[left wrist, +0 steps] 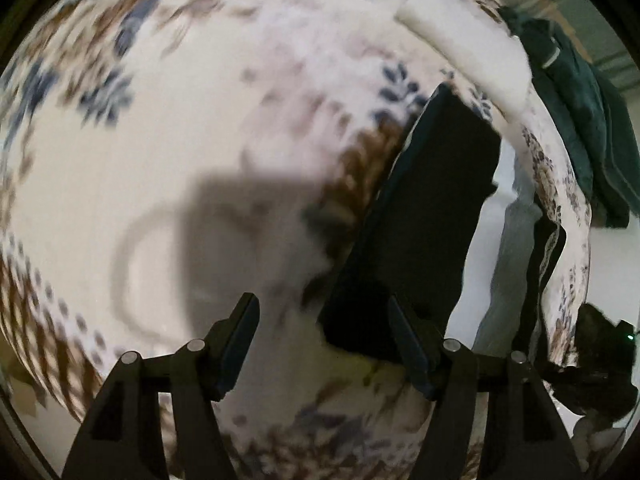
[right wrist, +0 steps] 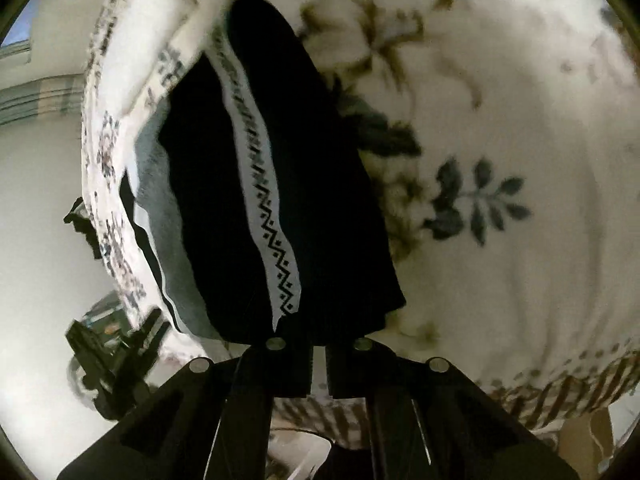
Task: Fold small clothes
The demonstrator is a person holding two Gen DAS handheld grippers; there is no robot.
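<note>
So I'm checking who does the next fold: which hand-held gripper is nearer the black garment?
Right. The right hand-held gripper, shut, sits at the black garment hem. The left hand-held gripper, open, is beside it over the floral cloth.

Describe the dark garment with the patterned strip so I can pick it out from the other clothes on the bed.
Start from the floral bedspread; near its edge lies a small stack of clothes. The top piece is the black garment, right ahead of the right gripper. Unlike the grey piece beneath it, it carries a white band with a black zigzag pattern.
</note>
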